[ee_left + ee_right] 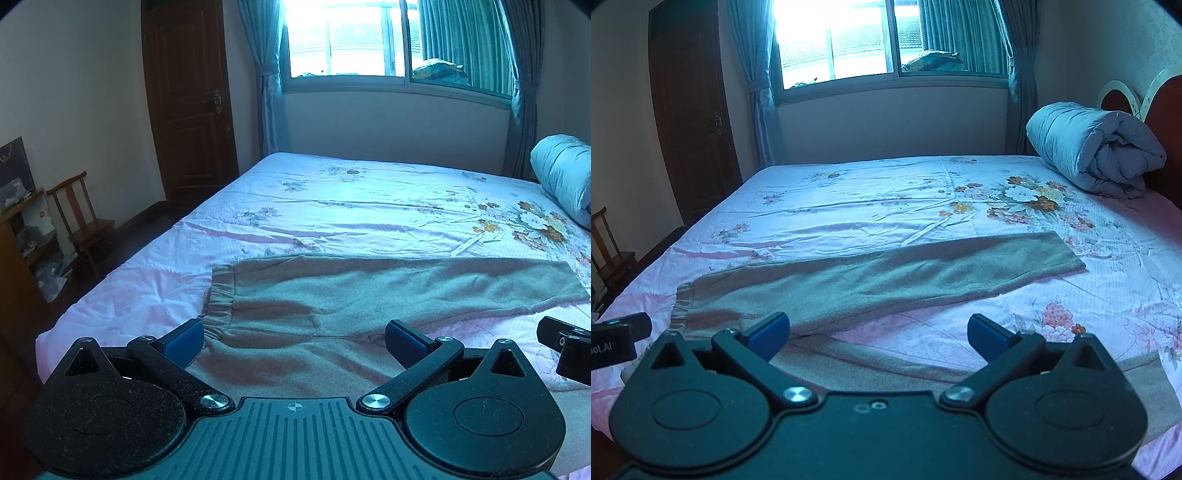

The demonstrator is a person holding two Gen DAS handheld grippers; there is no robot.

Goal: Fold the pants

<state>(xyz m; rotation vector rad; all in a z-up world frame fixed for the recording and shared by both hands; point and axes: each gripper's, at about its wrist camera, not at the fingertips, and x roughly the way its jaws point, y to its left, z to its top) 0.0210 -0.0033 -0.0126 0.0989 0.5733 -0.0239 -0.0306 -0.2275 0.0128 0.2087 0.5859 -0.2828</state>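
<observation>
tan pants lie flat on floral bed; left gripper and right gripper fingers spread, empty.

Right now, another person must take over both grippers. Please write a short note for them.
Left gripper: open, holding nothing, above the waistband end.
Right gripper: open, holding nothing, above the legs.
Pants: spread flat on the bed, waistband to the left, legs apart, running right.
Done: pants laid out only.
Left: lay one leg over the other, then fold lengthwise.

one pants, one quilt, two tools
</observation>
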